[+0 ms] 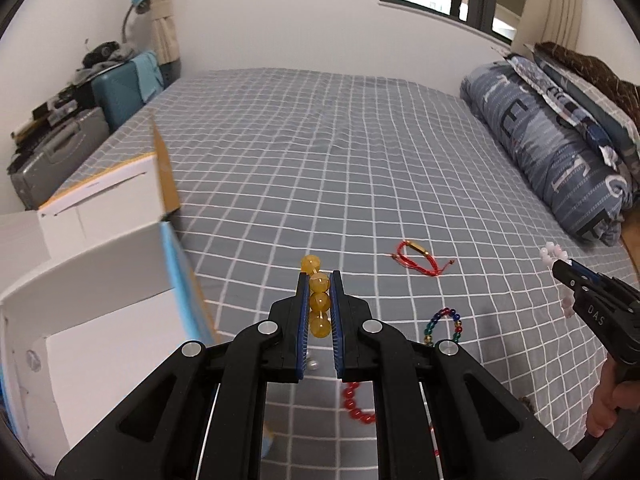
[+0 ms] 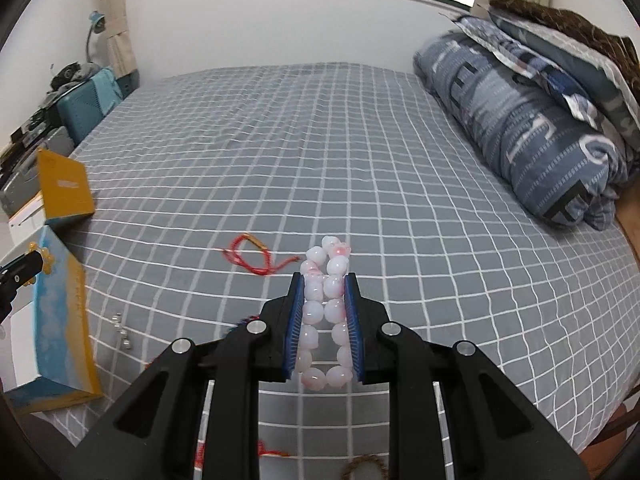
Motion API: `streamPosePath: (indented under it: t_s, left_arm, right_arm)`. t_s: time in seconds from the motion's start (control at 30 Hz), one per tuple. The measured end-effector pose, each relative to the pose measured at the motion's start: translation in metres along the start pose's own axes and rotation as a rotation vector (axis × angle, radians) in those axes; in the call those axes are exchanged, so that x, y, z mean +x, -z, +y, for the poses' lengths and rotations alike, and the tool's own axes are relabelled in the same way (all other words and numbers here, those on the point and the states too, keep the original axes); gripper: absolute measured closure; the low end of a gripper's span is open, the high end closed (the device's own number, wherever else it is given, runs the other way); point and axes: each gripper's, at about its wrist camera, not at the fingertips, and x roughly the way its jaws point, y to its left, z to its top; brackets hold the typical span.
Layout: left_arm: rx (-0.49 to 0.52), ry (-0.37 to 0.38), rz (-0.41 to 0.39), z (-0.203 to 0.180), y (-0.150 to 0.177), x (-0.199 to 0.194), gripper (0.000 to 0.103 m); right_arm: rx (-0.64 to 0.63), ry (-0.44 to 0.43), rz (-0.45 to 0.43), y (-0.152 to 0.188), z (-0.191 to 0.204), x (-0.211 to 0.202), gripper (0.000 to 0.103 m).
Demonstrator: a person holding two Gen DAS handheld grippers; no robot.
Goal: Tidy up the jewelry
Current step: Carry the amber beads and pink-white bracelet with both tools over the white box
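My left gripper (image 1: 319, 277) is shut on a yellow bead bracelet (image 1: 319, 304), held above the bed just right of the open white box (image 1: 100, 280). My right gripper (image 2: 322, 278) is shut on a pink-white bead bracelet (image 2: 325, 312), held above the bed; it also shows at the right of the left wrist view (image 1: 560, 268). On the grid sheet lie a red string bracelet (image 1: 420, 258) (image 2: 256, 256), a multicolour bead bracelet (image 1: 444, 326), a red bead bracelet (image 1: 356, 404) and small silver pearls (image 2: 122, 334).
The box with blue and yellow sides (image 2: 60, 320) stands at the bed's left edge. Folded duvets and pillows (image 2: 540, 120) pile at the right. Suitcases (image 1: 60, 152) stand beside the bed at the left. A brown bead bracelet (image 2: 364, 468) lies near the front edge.
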Motion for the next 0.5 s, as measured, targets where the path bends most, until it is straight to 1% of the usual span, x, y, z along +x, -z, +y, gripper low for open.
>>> streamPosePath:
  t_s: [0.2,0.3,0.5]
  left_arm:
    - [-0.039,-0.035,-0.018,0.037,0.006,-0.028,0.094]
    - [-0.05,-0.056,-0.017,0.052,0.011,-0.035,0.094]
    - [-0.1,-0.107,-0.03,0.099,0.022,-0.056,0.094]
  right_arm:
    - [-0.05,-0.049,-0.033,-0.005,0.044,-0.021,0.084]
    - [-0.085,-0.083,-0.052,-0.006,0.074,-0.031,0.084]
    - [-0.151,-0.157,-0.083,-0.007,0.132,-0.049,0.084]
